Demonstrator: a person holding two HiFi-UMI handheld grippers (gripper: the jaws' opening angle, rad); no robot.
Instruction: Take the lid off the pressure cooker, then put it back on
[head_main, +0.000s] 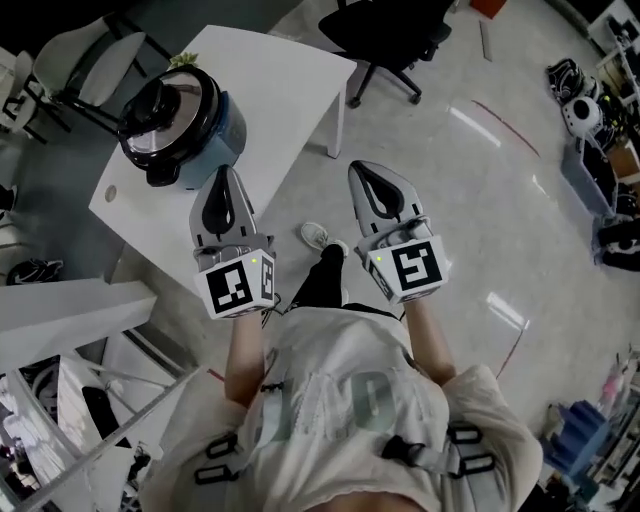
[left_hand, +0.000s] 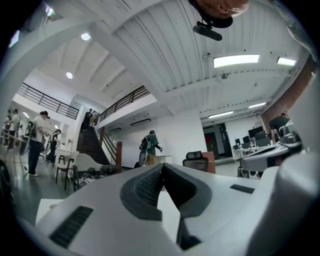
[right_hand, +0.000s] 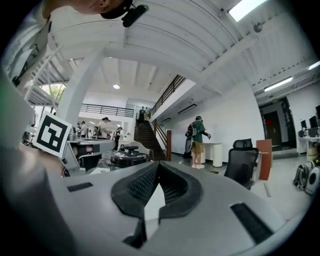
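L gripper (head_main: 226, 176) closed; cooker (head_main: 178, 120) upright, lidded

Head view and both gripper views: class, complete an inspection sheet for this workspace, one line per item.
Surface: white table on a glossy floor.
Job's things: pressure cooker near the table's left edge, lid on.
Clutter: small round disc by the table's edge.
Grippers: left gripper and right gripper both shut, empty, short of the cooker.
Cables: nothing seen.
Surroundings: black office chair, grey chair, person in green top, staircase.
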